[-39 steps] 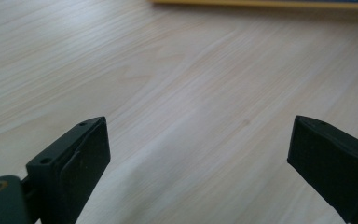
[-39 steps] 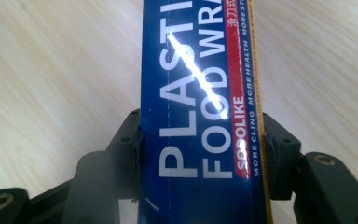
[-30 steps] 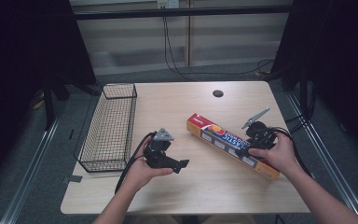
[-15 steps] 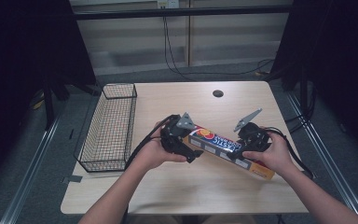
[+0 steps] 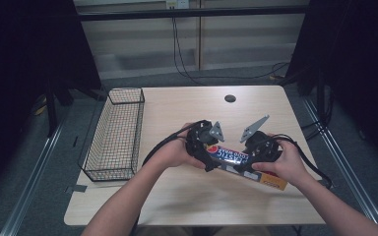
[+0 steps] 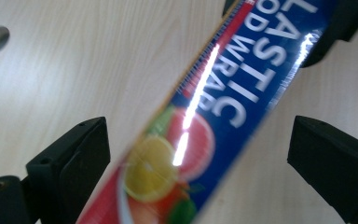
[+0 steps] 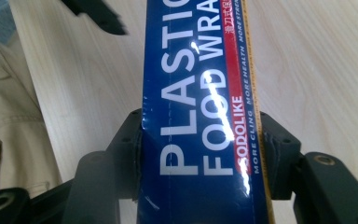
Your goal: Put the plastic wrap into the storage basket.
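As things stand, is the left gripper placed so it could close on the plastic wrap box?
Probably yes. In the left gripper view the plastic food wrap box already lies between the open jaws of the left gripper, with bare gaps on both sides and nothing between. The right gripper is clamped on it farther along.

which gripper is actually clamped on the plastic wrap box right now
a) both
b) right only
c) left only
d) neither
b: in the right gripper view the right gripper has both jaws pressed against the sides of the plastic wrap box, while in the left gripper view the left gripper straddles it with gaps on both sides.
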Tool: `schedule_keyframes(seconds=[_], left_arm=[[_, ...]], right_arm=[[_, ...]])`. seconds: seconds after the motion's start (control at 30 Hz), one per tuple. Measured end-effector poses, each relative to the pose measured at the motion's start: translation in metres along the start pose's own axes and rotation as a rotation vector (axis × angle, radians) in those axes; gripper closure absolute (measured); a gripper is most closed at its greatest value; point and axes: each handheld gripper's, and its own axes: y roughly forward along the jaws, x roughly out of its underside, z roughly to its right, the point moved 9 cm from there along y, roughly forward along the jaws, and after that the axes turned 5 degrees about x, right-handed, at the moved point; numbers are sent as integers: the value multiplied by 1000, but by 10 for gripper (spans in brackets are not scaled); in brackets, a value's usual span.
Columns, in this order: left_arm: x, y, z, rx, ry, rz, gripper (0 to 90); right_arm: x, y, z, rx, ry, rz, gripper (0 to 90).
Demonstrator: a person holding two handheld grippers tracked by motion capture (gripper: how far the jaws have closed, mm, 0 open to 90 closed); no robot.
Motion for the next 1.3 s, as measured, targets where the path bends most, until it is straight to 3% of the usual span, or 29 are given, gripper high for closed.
schedule_keyframes(seconds=[0.03, 0.1, 0.2, 0.3, 0.37, 0.4, 0.43, 0.47, 0.5, 0.53, 0.57, 0.6, 0.67, 0.7, 0.73, 0.83, 0.87, 0.9, 0.97, 1.03, 1.07, 1.1, 1.3], left_arm=[[-2, 2, 1, 14, -2, 9, 57], [-3, 6, 1, 41, 20, 1, 57], [1, 10, 6, 95, 107, -76, 97], [4, 11, 12, 134, 100, -117, 185], [5, 10, 13, 128, 115, -132, 240], [7, 9, 18, 155, 99, -172, 263], [7, 9, 18, 155, 99, -172, 282], [6, 9, 20, 155, 121, -174, 282], [9, 7, 25, 167, 105, -206, 331], [9, 7, 24, 168, 114, -214, 343], [10, 5, 27, 188, 83, -227, 361], [10, 5, 27, 188, 83, -227, 374], [11, 2, 30, 201, 67, -251, 393], [10, 1, 30, 191, 70, -249, 393], [10, 0, 32, 198, 45, -256, 396], [8, -3, 31, 182, 49, -260, 402], [8, -5, 32, 191, 28, -276, 403], [7, -4, 32, 173, 18, -261, 404], [8, -7, 36, 193, -8, -288, 407], [8, -8, 36, 202, -10, -298, 408], [8, -9, 34, 201, -6, -310, 407], [7, -7, 34, 189, -5, -292, 408], [7, -8, 36, 186, -40, -322, 411]], right_arm=[[-1, 0, -1, 8, -26, 1, 445], [-4, -1, -6, -4, -27, -5, 445], [-9, -4, -11, -8, -37, 9, 445], [-14, -8, -13, -16, -68, 21, 444], [-14, -8, -14, -5, -95, 3, 444], [-13, -8, -15, -5, -132, -7, 443], [-13, -8, -15, -5, -132, -7, 443], [-13, -7, -17, 0, -132, -10, 443], [-13, -5, -19, 4, -175, -9, 442], [-13, -4, -19, 7, -202, -3, 441], [-12, -4, -20, 3, -217, -7, 440], [-12, -4, -20, 3, -217, -7, 440], [-12, -4, -22, 3, -288, 0, 439], [-12, -4, -22, -11, -291, 6, 439], [-12, -5, -22, -11, -301, 12, 439], [-14, -5, -20, -31, -326, 39, 439], [-15, -5, -20, -42, -333, 49, 438], [-15, -6, -20, -55, -325, 50, 437], [-15, -6, -21, -80, -329, 59, 437], [-15, -6, -22, -89, -320, 60, 436], [-16, -5, -20, -99, -342, 77, 435], [-16, -5, -20, -100, -343, 79, 435], [-17, -4, -18, -134, -354, 74, 427]])
